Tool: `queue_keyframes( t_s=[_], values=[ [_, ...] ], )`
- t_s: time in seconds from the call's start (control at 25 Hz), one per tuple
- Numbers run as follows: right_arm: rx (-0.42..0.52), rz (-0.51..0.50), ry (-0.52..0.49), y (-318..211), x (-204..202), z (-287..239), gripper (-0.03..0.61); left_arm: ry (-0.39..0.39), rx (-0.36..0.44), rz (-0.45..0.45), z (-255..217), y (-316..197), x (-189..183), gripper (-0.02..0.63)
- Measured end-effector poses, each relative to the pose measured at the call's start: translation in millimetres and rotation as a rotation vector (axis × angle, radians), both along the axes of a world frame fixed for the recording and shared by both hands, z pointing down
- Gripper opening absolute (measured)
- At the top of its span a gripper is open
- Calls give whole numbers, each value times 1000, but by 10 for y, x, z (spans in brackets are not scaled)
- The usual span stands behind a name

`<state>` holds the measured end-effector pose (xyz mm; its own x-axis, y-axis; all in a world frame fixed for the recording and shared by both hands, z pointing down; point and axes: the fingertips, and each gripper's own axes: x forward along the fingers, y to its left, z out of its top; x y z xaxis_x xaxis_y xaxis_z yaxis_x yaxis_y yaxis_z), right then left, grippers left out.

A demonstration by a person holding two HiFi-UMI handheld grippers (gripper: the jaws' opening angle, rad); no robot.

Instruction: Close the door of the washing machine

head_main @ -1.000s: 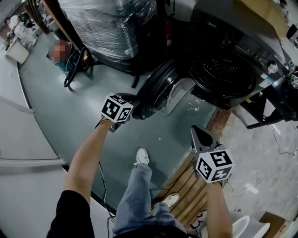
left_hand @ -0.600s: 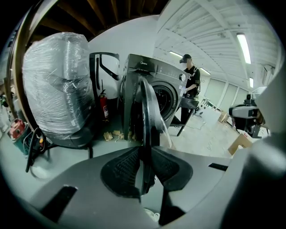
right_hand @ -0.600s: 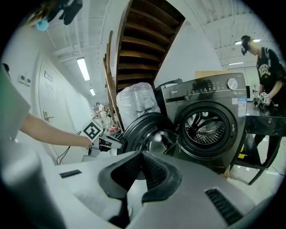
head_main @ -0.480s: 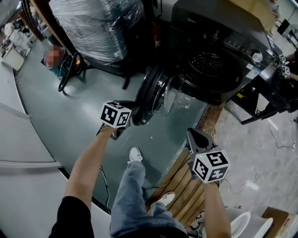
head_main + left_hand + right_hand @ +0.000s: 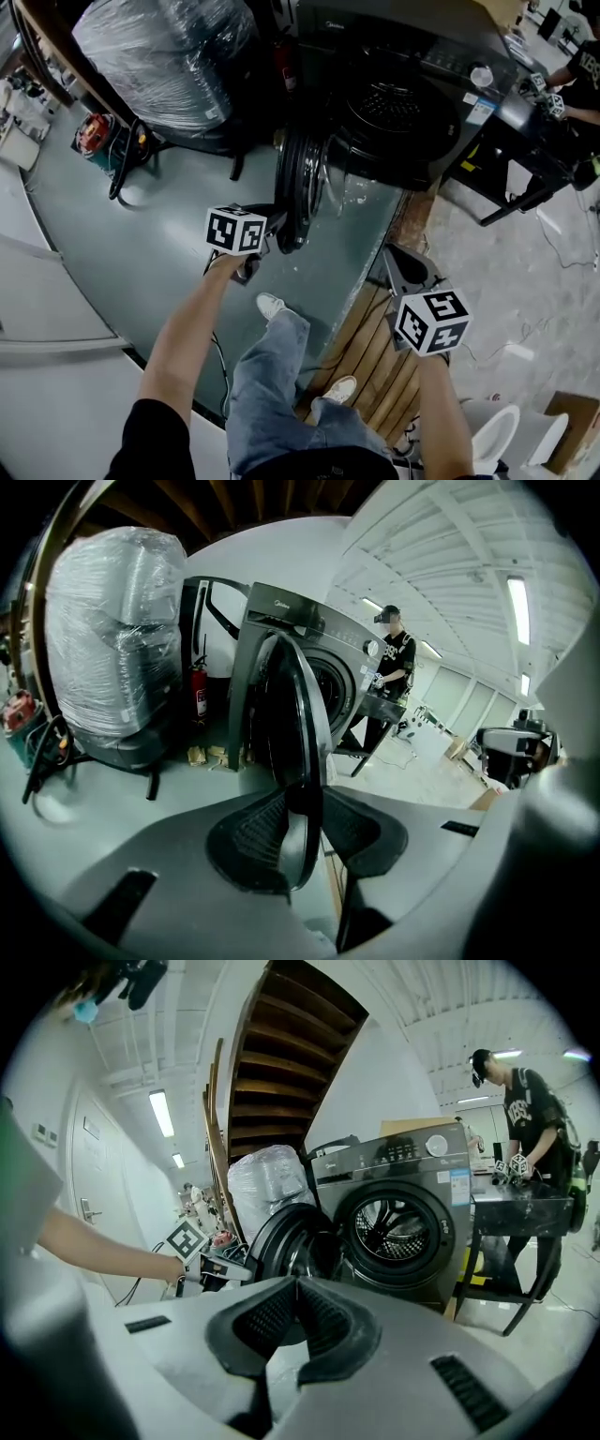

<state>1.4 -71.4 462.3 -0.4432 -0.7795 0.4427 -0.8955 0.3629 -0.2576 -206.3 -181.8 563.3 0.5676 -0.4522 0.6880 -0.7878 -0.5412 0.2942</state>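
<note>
A dark front-loading washing machine [image 5: 412, 47] stands with its drum [image 5: 394, 112] exposed. Its round door [image 5: 295, 183] hangs partly open, edge-on toward me. My left gripper [image 5: 277, 227] is at the door's near rim. In the left gripper view that rim [image 5: 298, 761] runs between the pads of the left gripper [image 5: 302, 834], whose jaws are opening and stand a little off the rim. My right gripper [image 5: 394, 253] hovers to the right, in front of the machine, apart from it. In the right gripper view the right gripper [image 5: 295, 1288] is shut with nothing in it, facing the door [image 5: 286, 1237].
A plastic-wrapped bulk [image 5: 159, 56] stands left of the machine, with cables [image 5: 122, 173] on the floor nearby. A black table [image 5: 525, 131] with a person [image 5: 525, 1110] beside it is at the right. Wooden slats [image 5: 375, 361] lie under my right arm. My own legs [image 5: 272, 375] are below.
The door has swung from wide open toward the machine, with my left gripper following at its rim. Both grippers have moved forward toward the washer.
</note>
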Motion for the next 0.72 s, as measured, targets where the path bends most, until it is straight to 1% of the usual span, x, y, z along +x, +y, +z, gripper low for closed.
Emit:
queue_keyframes(
  t_s=[0.2, 0.32, 0.4, 0.52, 0.72],
  values=[
    [4, 42, -16, 105, 181, 73, 23, 29, -3, -27, 10, 73, 352, 127],
    [2, 74, -32, 138, 319, 125, 21, 28, -16, -69, 28, 104, 506, 132],
    [4, 95, -39, 138, 425, 133, 21, 41, -23, -87, 15, 100, 659, 133],
    [7, 120, -46, 144, 554, 110, 21, 58, -39, -96, 18, 109, 846, 140],
    [12, 147, -41, 192, 699, 98, 22, 57, -64, -107, 22, 82, 1083, 146]
  ],
)
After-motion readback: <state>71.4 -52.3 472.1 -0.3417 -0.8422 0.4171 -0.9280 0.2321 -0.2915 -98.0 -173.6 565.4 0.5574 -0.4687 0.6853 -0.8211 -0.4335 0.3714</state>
